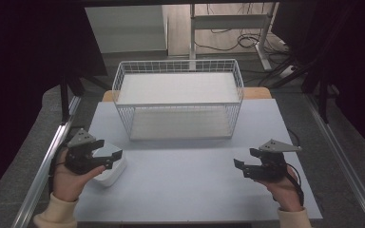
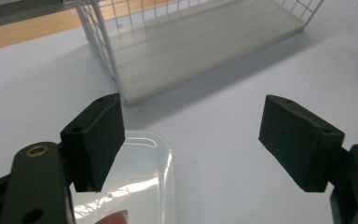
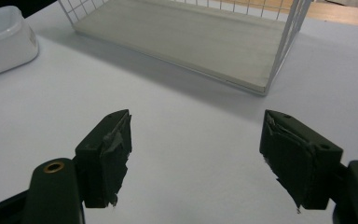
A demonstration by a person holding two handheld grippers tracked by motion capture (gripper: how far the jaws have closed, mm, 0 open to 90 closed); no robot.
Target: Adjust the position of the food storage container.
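A white wire rack (image 1: 178, 97) with two pale shelves stands at the back middle of the grey-blue table (image 1: 185, 185). A small white plastic container (image 1: 110, 170) lies at the front left. My left gripper (image 1: 111, 159) hovers open just over it; in the left gripper view its left jaw hangs above the container's glossy rim (image 2: 161, 158) and the rack (image 2: 191, 42) is ahead. My right gripper (image 1: 244, 159) is open at the front right with nothing between its jaws. The right gripper view has the rack (image 3: 186, 32) ahead and the container (image 3: 2, 39) at the far left.
Metal rails (image 1: 45, 166) run along both sides of the table. A wooden edge (image 1: 256, 92) shows behind the rack. Cables (image 1: 247, 40) and desk legs lie on the floor at the back. Bare table stretches between the two grippers.
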